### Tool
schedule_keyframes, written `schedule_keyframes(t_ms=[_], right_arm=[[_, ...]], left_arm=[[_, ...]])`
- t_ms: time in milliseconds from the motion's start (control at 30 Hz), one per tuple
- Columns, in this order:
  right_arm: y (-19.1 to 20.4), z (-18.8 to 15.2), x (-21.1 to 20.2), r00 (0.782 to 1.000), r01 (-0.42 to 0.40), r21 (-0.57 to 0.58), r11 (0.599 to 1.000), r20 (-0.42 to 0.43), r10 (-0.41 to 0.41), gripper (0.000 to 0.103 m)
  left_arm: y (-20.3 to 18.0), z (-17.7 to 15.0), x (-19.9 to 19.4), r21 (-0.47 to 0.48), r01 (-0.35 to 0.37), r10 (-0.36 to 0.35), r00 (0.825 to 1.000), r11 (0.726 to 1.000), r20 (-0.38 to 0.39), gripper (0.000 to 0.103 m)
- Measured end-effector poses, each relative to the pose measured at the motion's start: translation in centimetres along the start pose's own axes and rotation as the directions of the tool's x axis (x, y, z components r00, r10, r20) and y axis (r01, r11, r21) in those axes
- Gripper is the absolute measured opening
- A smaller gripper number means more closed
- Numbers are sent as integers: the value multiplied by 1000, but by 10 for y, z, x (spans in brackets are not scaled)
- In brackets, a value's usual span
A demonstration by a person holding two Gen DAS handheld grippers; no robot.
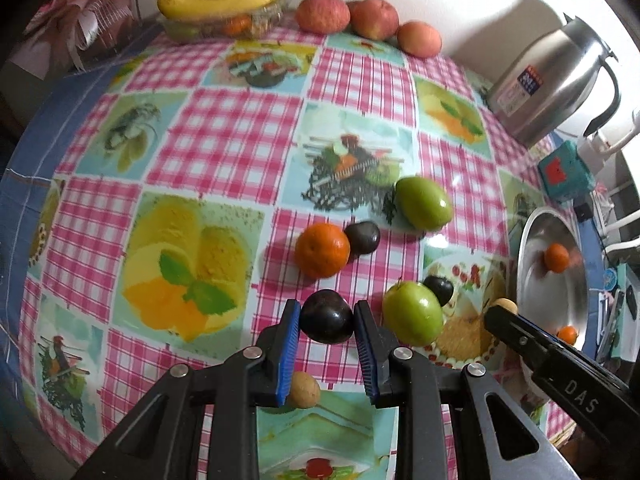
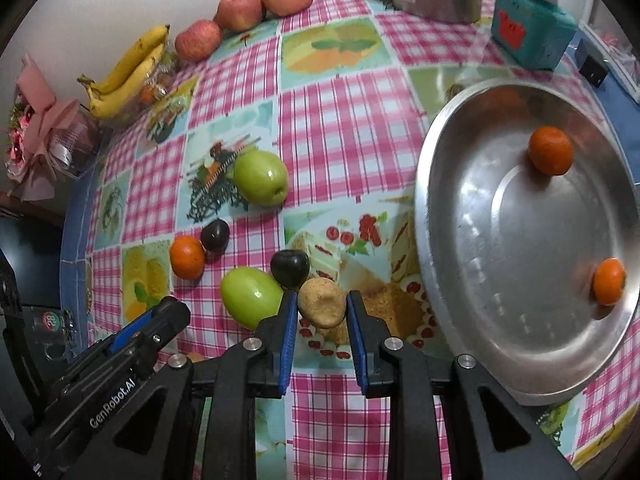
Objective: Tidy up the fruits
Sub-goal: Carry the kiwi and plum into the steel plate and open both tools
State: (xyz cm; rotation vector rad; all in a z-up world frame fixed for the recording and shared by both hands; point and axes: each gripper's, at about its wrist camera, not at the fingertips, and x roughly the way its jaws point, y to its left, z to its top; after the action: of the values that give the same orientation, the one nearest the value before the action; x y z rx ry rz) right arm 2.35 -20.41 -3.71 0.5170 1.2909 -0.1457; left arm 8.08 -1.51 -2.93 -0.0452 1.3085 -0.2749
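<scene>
My left gripper (image 1: 326,320) clenched on dark purple round plum (image 1: 326,315), near table's front edge. My right gripper (image 2: 322,307) clenched on small tan rough-skinned fruit (image 2: 322,302), just beside round steel tray (image 2: 452,312). Both look light; plum slick, bruisable, so hold across widest part, gently.

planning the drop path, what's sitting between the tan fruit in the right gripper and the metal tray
Only bare tablecloth with its cake print. In the right wrist view, no fruit lies between the tan fruit, held in the right gripper, and the rim of the metal tray.
</scene>
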Motion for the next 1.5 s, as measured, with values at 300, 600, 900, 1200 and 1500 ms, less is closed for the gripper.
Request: schedule_keyframes(t_ms=[300, 600, 900, 1200, 1500], right_arm=[[-15, 4, -28, 997, 36, 34, 999, 62, -38, 25], [-53, 8, -36, 995, 64, 142, 988, 69, -75, 25], [-109, 8, -52, 989, 96, 291, 952, 83, -125, 25], [-144, 6, -76, 977, 117, 367, 923, 126, -174, 25], [-155, 7, -91, 971, 103, 390, 915, 161, -178, 26]], left_arm=[[-4, 1, -22, 8, 0, -1, 998, 1000, 70, 29], [-22, -2, -13, 54, -21, 18, 998, 998, 56, 29], [-59, -11, -10, 146, 19, -26, 999, 989, 46, 29], [-121, -17, -7, 297, 62, -80, 996, 953, 49, 29], [-166, -9, 2, 375, 43, -71, 996, 926, 60, 29]])
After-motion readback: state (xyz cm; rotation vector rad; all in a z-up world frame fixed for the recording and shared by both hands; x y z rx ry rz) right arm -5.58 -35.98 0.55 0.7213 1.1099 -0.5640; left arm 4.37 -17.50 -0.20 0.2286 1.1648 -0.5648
